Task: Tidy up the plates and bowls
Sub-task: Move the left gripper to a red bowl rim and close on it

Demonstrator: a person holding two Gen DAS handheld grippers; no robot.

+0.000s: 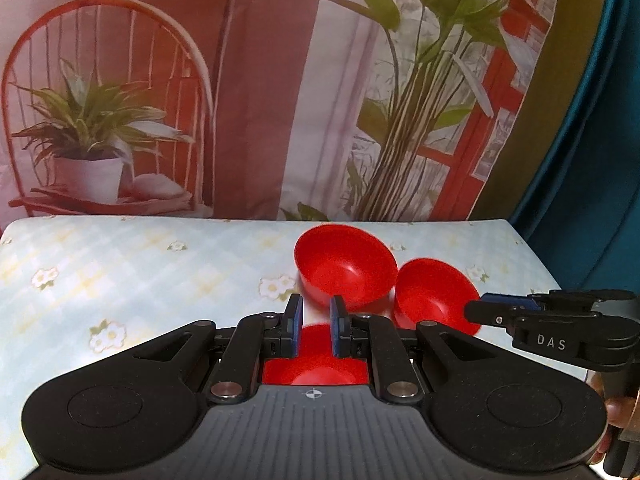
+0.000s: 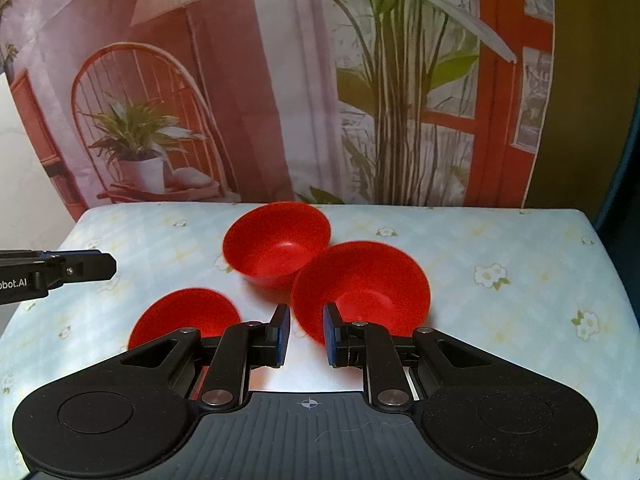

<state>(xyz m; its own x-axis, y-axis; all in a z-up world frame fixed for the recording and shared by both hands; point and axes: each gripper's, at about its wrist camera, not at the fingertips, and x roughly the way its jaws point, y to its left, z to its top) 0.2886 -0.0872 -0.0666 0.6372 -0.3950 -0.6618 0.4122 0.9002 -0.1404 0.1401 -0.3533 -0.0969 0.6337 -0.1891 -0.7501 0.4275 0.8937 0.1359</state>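
Hovering unclenched, your right hand-held gripper has the nearest bowl just ahead-right; the left hand-held gripper is unclenched too.

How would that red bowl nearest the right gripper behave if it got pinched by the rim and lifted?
The bowl looks like thin, glossy plastic, so probably light and stiff, though the rim may flex slightly. Its smooth surface could slip between the fingers. It already sits tilted against its neighbour, so a push would likely rock it.

I am seeing three plain red bowls on my pale blue checked tablecloth with white flowers; my black grippers' pads are showing blue.
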